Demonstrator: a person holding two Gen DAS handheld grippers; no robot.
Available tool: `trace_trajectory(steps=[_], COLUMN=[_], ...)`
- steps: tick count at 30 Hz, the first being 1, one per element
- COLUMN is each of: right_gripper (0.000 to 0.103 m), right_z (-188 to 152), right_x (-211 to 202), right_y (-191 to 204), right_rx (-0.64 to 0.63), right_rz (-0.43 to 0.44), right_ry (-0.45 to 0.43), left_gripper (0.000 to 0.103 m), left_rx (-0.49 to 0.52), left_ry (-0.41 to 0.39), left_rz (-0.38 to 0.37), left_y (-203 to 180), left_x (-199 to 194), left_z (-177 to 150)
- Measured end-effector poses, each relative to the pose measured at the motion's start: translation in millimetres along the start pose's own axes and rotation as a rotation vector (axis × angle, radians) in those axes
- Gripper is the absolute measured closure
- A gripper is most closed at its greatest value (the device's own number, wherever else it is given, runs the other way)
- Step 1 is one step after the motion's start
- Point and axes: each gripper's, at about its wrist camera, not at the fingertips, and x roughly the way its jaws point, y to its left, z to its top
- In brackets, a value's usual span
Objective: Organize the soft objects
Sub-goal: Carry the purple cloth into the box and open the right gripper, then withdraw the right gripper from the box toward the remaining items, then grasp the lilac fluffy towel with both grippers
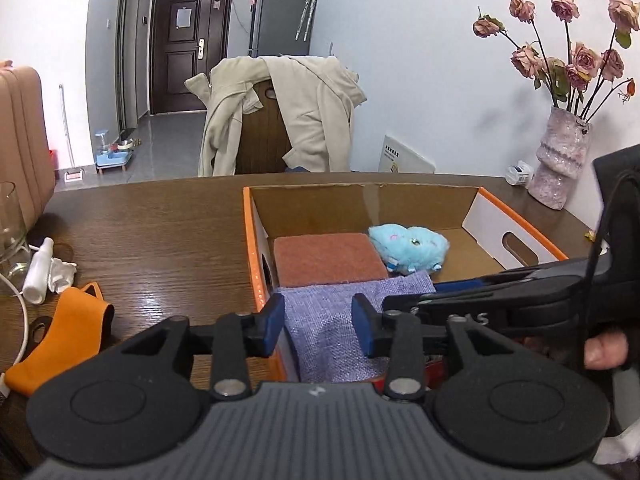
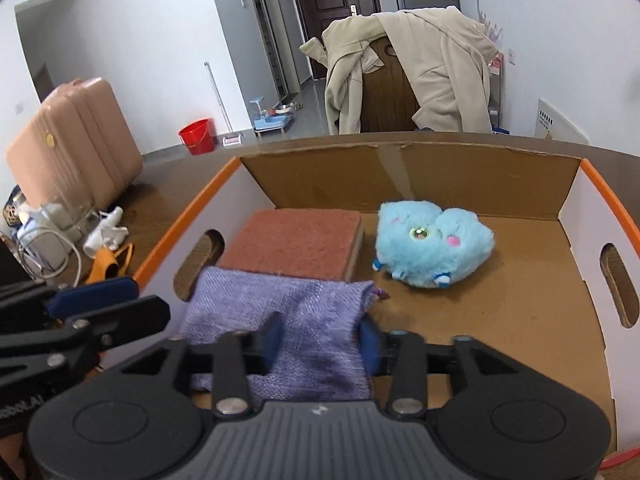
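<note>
1. Right wrist view is showing my right gripper (image 2: 320,340) with its jaws parted and straddling the purple knit cloth (image 2: 280,320); the pads look to be brushing it, but I am not reading a firm pinch.
2. That cloth is lying along the near wall inside the cardboard box (image 2: 400,168), long axis running left to right across the jaws, far edge against the orange sponge (image 2: 296,240).
3. I am seeing the blue plush toy (image 2: 434,246) further in, to the right, apart from the cloth.
4. My left gripper (image 1: 318,322) is hovering with jaws open and empty over the box's near left corner; the right is nearer.
5. An orange mask (image 1: 60,332) is waiting outside on the desk (image 1: 160,232), on the left gripper's side.
</note>
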Motion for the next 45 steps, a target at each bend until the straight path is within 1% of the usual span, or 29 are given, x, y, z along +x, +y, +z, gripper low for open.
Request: trace_trajectory(steps=[4, 6, 7, 9, 13, 16, 19, 21, 23, 24, 26, 31, 33, 36, 38, 40, 43, 45], right_gripper=[0.049, 0.048, 0.048, 0.046, 0.041, 0.037, 0.030, 0.029, 0.028, 0.027, 0.022, 0.021, 0.021, 0.016, 0.015, 0.015, 0.015, 0.015], right_z=[3.8, 4.9, 4.6, 2.5, -10.1, -28.0, -57.7, -77.8, -102.5, -113.3, -139.2, -190.0, -208.2, -231.1, -244.3, -256.0, -263.8, -263.9], right_x=[-25.0, -45.5, -59.2, -83.5, -136.7, -175.3, -213.9, -231.9, -252.3, -260.1, -276.0, -299.0, -310.2, -320.9, -321.0, -319.3, -309.2, -300.4], right_y=[-0.2, 0.2, 1.0, 2.9, 9.1, 13.3, 19.1, 21.0, 23.4, 24.4, 26.7, 32.7, 35.0, 38.1, 44.4, 52.5, 60.1, 66.4], right_rx=[-0.011, -0.014, -0.020, -0.026, -0.035, -0.030, -0.028, -0.021, -0.009, -0.009, -0.019, -0.059, -0.066, -0.053, -0.085, -0.126, -0.132, -0.135], right_rz=[-0.036, -0.041, -0.042, -0.047, -0.059, -0.069, -0.072, -0.079, -0.084, -0.089, -0.102, -0.148, -0.144, -0.142, -0.130, -0.106, -0.066, -0.072], right_ry=[-0.044, -0.079, -0.099, -0.132, -0.198, -0.243, -0.300, -0.314, -0.334, -0.348, -0.381, -0.414, -0.430, -0.453, -0.427, -0.409, -0.389, -0.370], left_gripper=[0.056, 0.052, 0.051, 0.046, 0.043, 0.037, 0.034, 0.025, 0.019, 0.017, 0.013, 0.006, 0.005, 0.005, 0.005, 0.005, 0.005, 0.005], left_rx=[0.014, 0.028, 0.036, 0.046, 0.047, 0.051, 0.060, 0.059, 0.047, 0.042, 0.036, 0.029, 0.034, 0.022, 0.028, 0.045, 0.041, 0.036], left_ry=[-0.025, -0.046, -0.057, -0.084, -0.130, -0.166, -0.180, -0.193, -0.221, -0.236, -0.269, -0.354, -0.369, -0.340, -0.320, -0.310, -0.293, -0.289], left_rz=[-0.001, -0.003, -0.005, -0.006, -0.011, -0.003, 0.019, 0.037, 0.046, 0.052, 0.067, 0.134, 0.141, 0.098, 0.073, 0.069, 0.061, 0.063], left_y=[-5.0, -8.9, -10.7, -14.9, -20.6, -26.7, -35.4, -41.7, -47.0, -49.1, -54.3, -70.8, -77.0, -79.6, -80.3, -80.4, -77.9, -76.0], left_x=[-17.4, -32.7, -41.6, -62.5, -106.3, -137.2, -161.7, -180.2, -201.1, -210.6, -229.9, -270.0, -280.0, -289.0, -289.7, -288.8, -285.8, -283.2], left_z=[4.9, 7.6, 8.3, 9.2, 3.1, -10.0, -30.1, -46.7, -66.1, -74.9, -93.2, -136.5, -150.3, -165.4, -171.8, -176.7, -180.0, -179.9])
